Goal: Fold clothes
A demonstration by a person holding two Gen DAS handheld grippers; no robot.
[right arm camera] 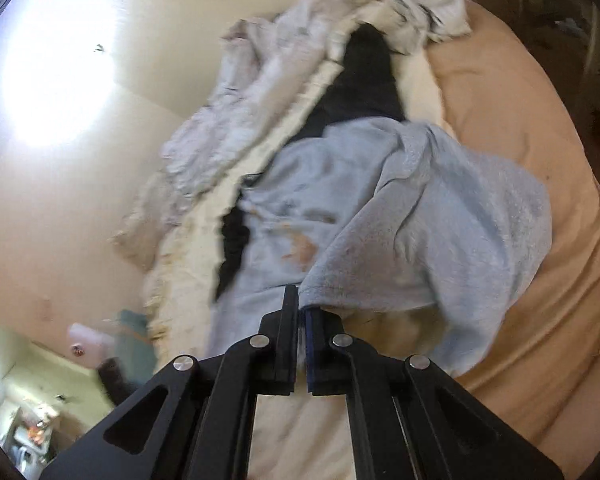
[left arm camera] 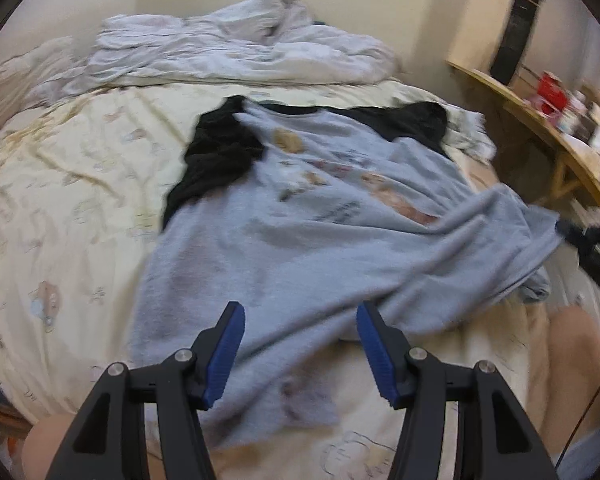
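A light grey-blue T-shirt [left arm camera: 300, 232] with black sleeves and a printed picture lies spread on the bed [left arm camera: 80, 184]. My left gripper [left arm camera: 300, 320] is open just above the shirt's near hem, blue pads on either side of the cloth, gripping nothing. In the right wrist view the same shirt [right arm camera: 400, 208] is lifted and folded over at its right edge. My right gripper [right arm camera: 302, 300] is shut on that edge of the shirt, and the cloth hangs from its tips. A black sleeve [right arm camera: 364, 80] lies beyond.
A crumpled pale duvet [left arm camera: 240, 48] is heaped at the far side of the bed. A wooden shelf [left arm camera: 540, 120] with small items and a black speaker stands at the right. A person's knees [left arm camera: 572, 344] show at the bottom edges. Another white cloth [right arm camera: 428, 12] lies far off.
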